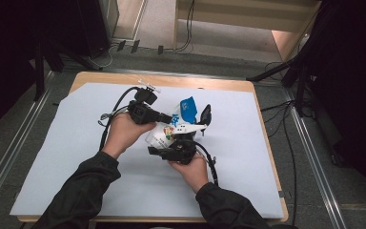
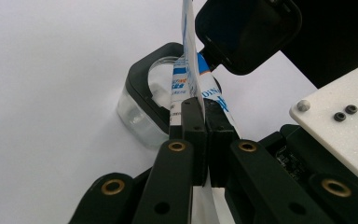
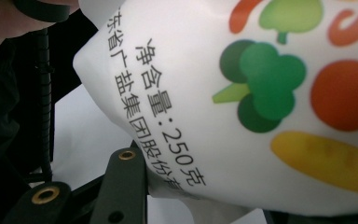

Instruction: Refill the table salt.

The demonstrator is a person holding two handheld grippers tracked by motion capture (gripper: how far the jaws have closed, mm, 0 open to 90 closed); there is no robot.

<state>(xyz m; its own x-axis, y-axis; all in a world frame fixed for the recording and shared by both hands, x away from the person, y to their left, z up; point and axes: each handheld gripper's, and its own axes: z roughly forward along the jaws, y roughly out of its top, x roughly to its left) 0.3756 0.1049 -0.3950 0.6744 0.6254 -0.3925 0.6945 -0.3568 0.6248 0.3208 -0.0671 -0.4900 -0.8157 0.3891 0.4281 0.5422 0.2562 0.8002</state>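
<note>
Salt pouring underway at table centre: left gripper [image 2: 199,109] clamped on white-blue printed plastic pouch [image 2: 189,70] top; right gripper [image 1: 176,143] grips pouch body; clear black-rimmed square jar [image 2: 142,100] open, apparently unfilled.

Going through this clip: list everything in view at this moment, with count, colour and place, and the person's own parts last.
Bag: one, white with printed vegetables and a blue top end, held up at the table's middle between both grippers.
Container: one, clear with a black rim, on the white sheet under the bag's top end.
Lid: one, black, hinged open above the container.
White sheet: one, covering most of the table.
Table: one, light wood, edges showing around the sheet.
Left gripper: black, shut on the bag's thin blue-and-white edge.
Right gripper: black, clamped on the bag's body.
Hands: two, one behind each gripper, with dark sleeves.
</note>
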